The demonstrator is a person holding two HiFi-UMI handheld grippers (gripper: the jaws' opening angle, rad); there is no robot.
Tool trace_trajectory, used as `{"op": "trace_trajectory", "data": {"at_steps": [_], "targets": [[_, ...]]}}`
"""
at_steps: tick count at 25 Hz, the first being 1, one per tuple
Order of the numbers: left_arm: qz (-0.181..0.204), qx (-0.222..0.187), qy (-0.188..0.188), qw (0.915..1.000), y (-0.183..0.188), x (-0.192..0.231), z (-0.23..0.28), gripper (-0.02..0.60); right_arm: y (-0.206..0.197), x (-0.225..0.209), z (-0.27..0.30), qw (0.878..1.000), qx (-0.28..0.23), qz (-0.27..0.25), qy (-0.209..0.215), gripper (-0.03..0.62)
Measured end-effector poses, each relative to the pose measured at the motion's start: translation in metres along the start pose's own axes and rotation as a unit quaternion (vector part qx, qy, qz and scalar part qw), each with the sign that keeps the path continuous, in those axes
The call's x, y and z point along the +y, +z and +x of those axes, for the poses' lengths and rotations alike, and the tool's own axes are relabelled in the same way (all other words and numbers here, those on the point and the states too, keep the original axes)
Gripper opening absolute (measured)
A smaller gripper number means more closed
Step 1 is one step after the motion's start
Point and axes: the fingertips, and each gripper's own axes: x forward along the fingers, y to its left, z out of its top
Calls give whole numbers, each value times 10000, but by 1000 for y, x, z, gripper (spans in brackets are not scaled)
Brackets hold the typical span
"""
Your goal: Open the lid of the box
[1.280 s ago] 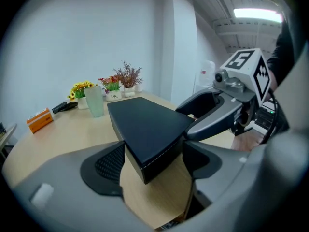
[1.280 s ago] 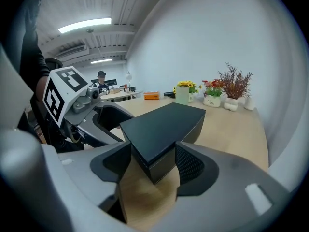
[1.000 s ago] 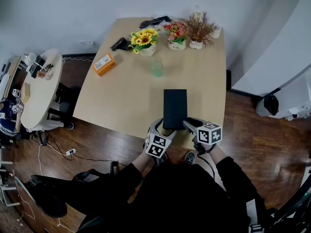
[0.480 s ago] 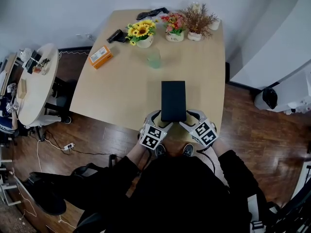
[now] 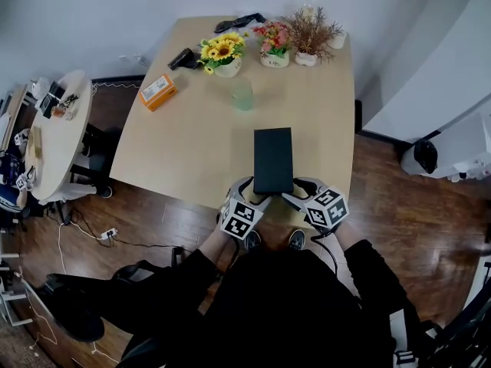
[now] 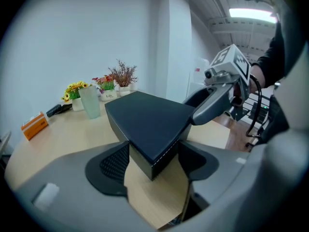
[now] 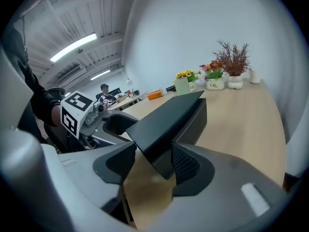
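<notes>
Head view: high, steeply down on table (image 5: 192,144). Gripper views: low, close, angled inward; all three share box (image 5: 273,159).

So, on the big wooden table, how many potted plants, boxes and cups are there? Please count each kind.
Potted plants: 3 (yellow flowers, red flowers, brown twigs)
Boxes: 2 (black box, orange box)
Cups: 1 (green cup)
Total: 6

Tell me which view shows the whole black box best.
Head view: the black box is seen whole from above. The left gripper view shows only one near corner and the top between its jaws; the right gripper view, the other near corner and a side.
</notes>
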Motion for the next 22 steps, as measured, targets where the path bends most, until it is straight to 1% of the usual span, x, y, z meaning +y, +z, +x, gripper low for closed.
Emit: {"op": "trace_trajectory", "data": {"at_steps": [1,2,3,4,5,7,8,9,10,11,14,15,17,18,19,20,22], "targets": [[174,24,75,9998,3,0,-3,301,-1,1,0,10000,20,-46,-32,235],[434,15,208,9988,8,-1,-8,295,-1,1,0,9999,47,-97,-64,232],[773,-25,373,9963,15,-3,-13,294,-1,1,0,9998,83,-170,-103,230],[1185,-65,537,9915,23,-7,-17,281,-1,1,0,9995,123,-256,-146,227],[1659,-71,684,9837,29,-12,-19,267,-2,0,0,9992,158,-330,-185,225],[2614,12,875,9612,34,-23,-16,233,-2,-1,-1,9987,196,-400,-236,222],[2969,66,892,9507,34,-27,-13,218,-3,-2,-1,9987,203,-406,-245,219],[3207,116,865,9431,33,-31,-10,198,-2,-2,-2,9987,208,-406,-247,217],[3350,159,824,9385,32,-34,-7,193,-2,-2,-2,9986,215,-410,-250,216],[3431,194,796,9357,32,-36,-4,192,-2,-1,-2,9985,223,-429,-264,215],[3553,294,756,9312,33,-40,0,179,1,-2,-5,9978,185,-531,-364,199],[3587,325,736,9300,33,-42,1,156,3,-3,-7,9977,133,-537,-394,185],[3660,391,753,9267,29,-45,0,29,9,-4,-11,9978,5,-498,-444,140],[3675,432,795,9256,27,-45,0,12,11,-5,-13,9976,-43,-487,-482,115],[3656,469,840,9258,25,-44,-1,8,12,-6,-14,9974,-76,-486,-532,87],[3605,489,878,9273,24,-43,-1,5,14,-8,-16,9971,-105,-477,-575,74],[3444,449,922,9332,25,-41,-3,3,18,-11,-20,9971,-212,-398,-619,74]]}}
